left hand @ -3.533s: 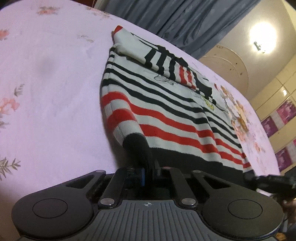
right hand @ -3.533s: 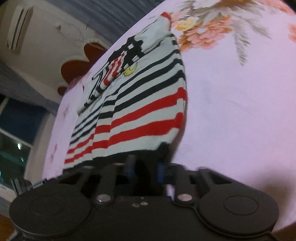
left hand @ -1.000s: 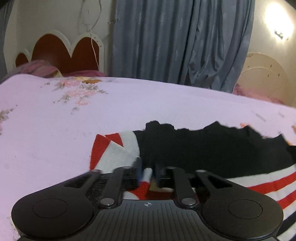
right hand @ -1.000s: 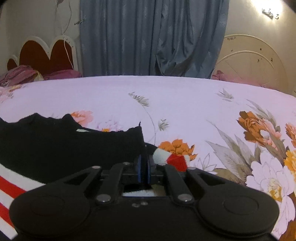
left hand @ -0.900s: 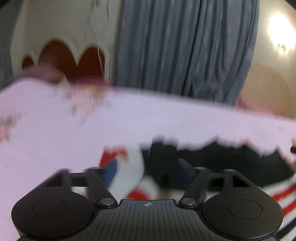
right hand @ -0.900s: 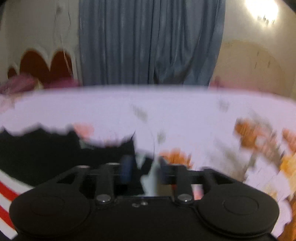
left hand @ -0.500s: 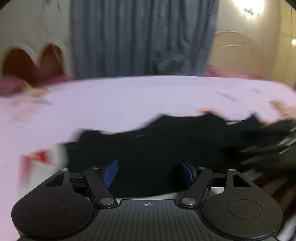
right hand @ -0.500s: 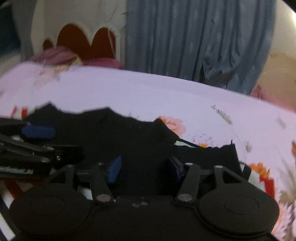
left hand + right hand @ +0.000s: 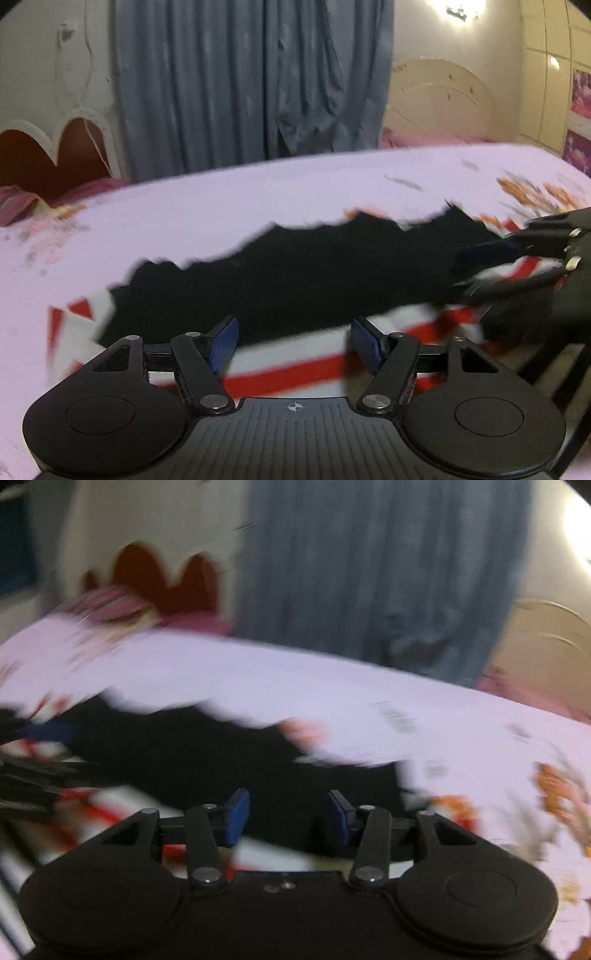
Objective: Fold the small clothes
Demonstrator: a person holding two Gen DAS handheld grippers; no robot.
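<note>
A small striped sweater (image 9: 295,273), red, white and black, lies folded on the pale floral bedsheet (image 9: 258,199), its black hem band on top at the far side. My left gripper (image 9: 291,341) is open and empty just above the sweater's near stripes. The right gripper shows at the right edge of the left wrist view (image 9: 517,258), over the sweater's right end. In the blurred right wrist view, my right gripper (image 9: 288,818) is open and empty over the black band (image 9: 207,760). The left gripper shows there at the left edge (image 9: 33,746).
A blue-grey curtain (image 9: 251,81) hangs behind the bed. A scalloped red headboard (image 9: 55,151) stands at the far left and a cream one (image 9: 439,103) at the far right. The sheet (image 9: 480,746) stretches wide on both sides of the sweater.
Both grippers let go of the sweater's hem, which they had carried over to the far side, and opened. They have since drawn back and turned toward each other.
</note>
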